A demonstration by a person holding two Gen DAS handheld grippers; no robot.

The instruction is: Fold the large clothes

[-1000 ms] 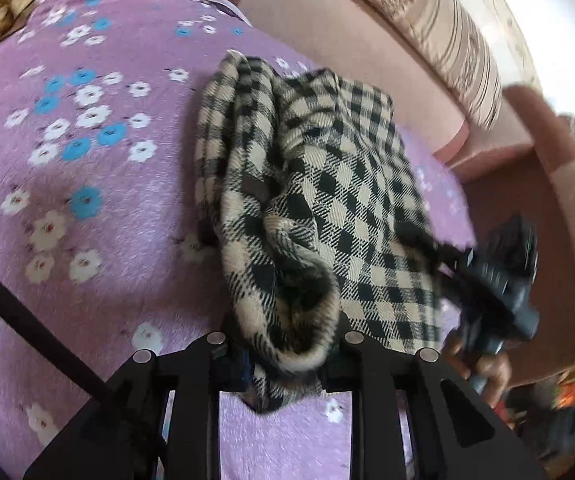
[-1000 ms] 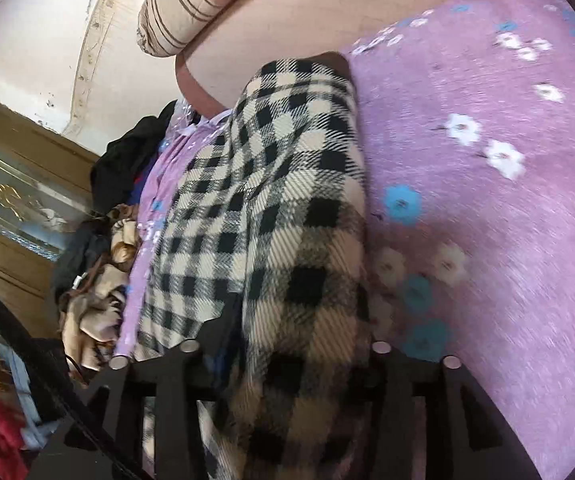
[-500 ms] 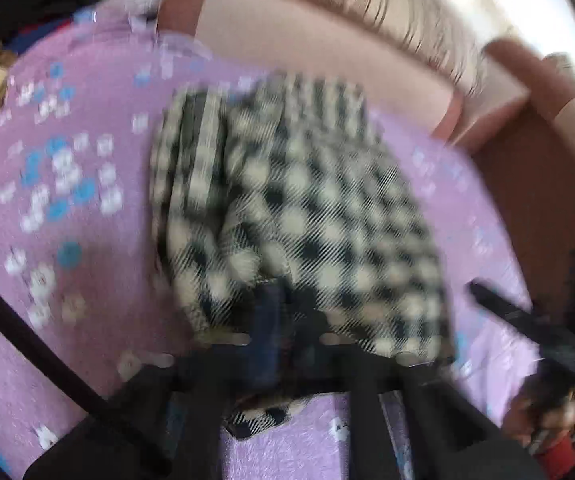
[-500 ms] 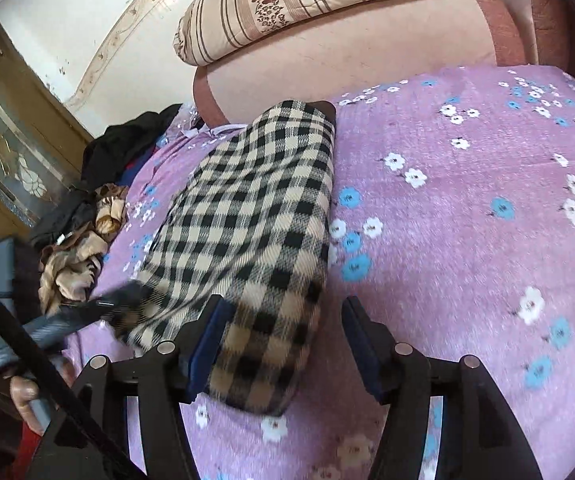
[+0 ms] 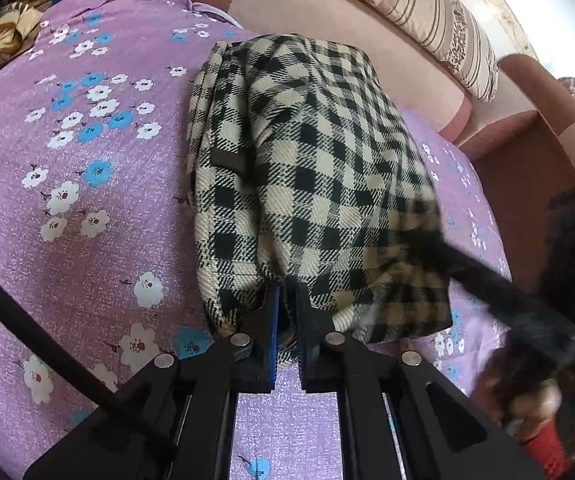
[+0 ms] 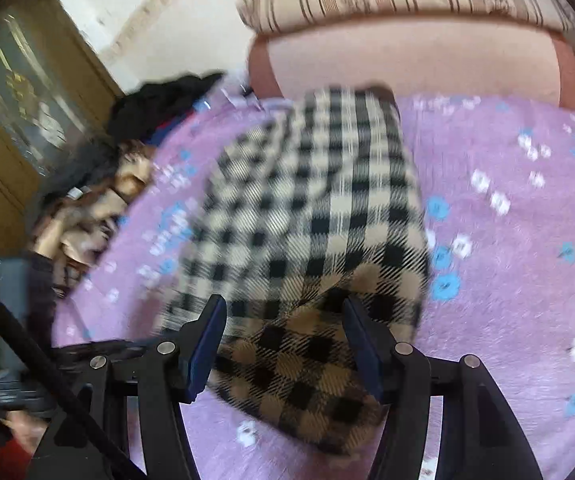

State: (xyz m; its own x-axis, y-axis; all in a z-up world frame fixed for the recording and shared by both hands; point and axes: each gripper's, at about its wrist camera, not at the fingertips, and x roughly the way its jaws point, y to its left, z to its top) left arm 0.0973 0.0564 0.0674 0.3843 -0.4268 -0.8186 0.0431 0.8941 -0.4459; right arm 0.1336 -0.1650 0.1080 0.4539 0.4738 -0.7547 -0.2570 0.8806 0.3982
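A folded black-and-cream checked garment [image 5: 307, 160] lies on the purple flowered bedcover [image 5: 87, 220]. My left gripper [image 5: 287, 300] pinches the garment's near edge between its blue pads, and its jaws are just starting to open. In the right wrist view the same garment [image 6: 319, 208] lies below my right gripper [image 6: 283, 304]. The right jaws stand wide, with the fold's near end between them but not touched by the pads. In the left wrist view the right gripper [image 5: 507, 300] is a dark blur at the garment's right corner, held by a hand [image 5: 527, 400].
A pink padded headboard [image 5: 327, 20] with a striped pillow [image 5: 427, 12] on top borders the bed's far side. A heap of dark and tan clothes [image 6: 99, 208] lies at the bed's left edge, in front of a wooden wardrobe door [image 6: 19, 100].
The left jaws have shut on the garment's near edge. The right gripper has let go of the garment, drawn back and up, and rolled. The garment now lies flatter and neater.
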